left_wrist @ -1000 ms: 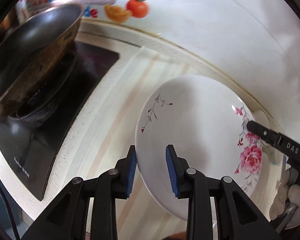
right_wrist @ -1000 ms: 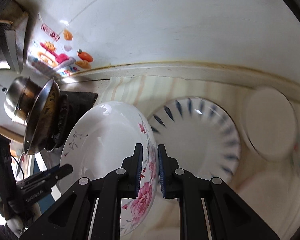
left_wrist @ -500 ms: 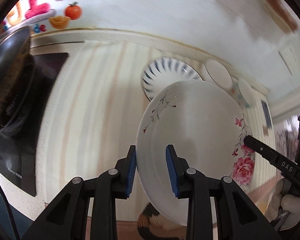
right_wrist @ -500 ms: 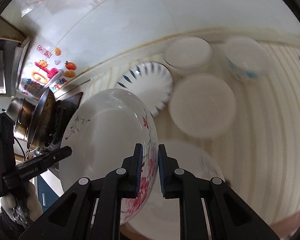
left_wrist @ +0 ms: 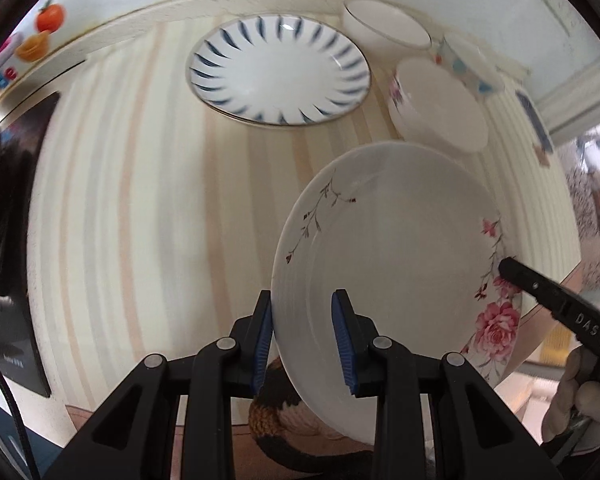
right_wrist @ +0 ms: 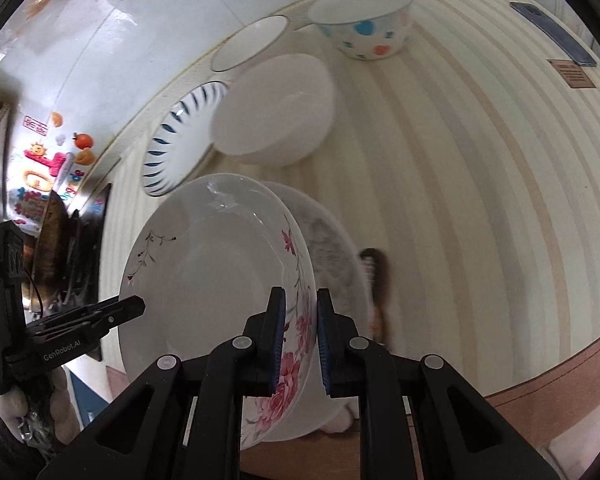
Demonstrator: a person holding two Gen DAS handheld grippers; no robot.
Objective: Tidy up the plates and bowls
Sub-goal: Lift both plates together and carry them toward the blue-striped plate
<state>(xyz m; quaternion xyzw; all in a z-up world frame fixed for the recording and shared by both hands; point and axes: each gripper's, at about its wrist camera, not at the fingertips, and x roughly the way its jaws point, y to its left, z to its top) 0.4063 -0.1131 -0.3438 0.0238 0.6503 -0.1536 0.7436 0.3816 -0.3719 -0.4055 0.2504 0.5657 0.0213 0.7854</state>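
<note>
While both tools carry it: the rose plate point(left_wrist: 400, 264) is off the surface point(left_wrist: 140, 200), tilted, out in front of the blue-striped plate point(left_wrist: 278, 70) and nearer the surface's front edge.
Landmark: blue-striped plate, flat on the surface near the back wall; all places given from it.
Left tool point(left_wrist: 306, 338): pinching the rose plate's rim on the side with the thin twig print; one pad under, one pad on the inner face.
Right tool point(right_wrist: 300, 338): pinching the opposite rim, right at the pink rose print; pads nearly together with the rim between them.
Below the rose plate: another white plate point(right_wrist: 332, 248) lies on the surface, on the near side of the blue-striped plate; likely the stack target, a judgement only.
Other ware: white bowl point(left_wrist: 440, 108) just beside the blue-striped plate, toward the spotted bowl point(right_wrist: 364, 24); a second white bowl point(left_wrist: 386, 30) beside it at the wall.
Handling: glazed ceramic, so stiff, fairly heavy, slick, and it chips or breaks if dropped or knocked on the plate below.
Where to hold: the rim, opposite sides, as now; pads well over the lip so the glaze does not slide out.
Risk: the tilt loads the two narrow pinches; one slip and the plate swings on the other tool.
Set-down: needs levelling, then a soft rim-to-rim landing.
</note>
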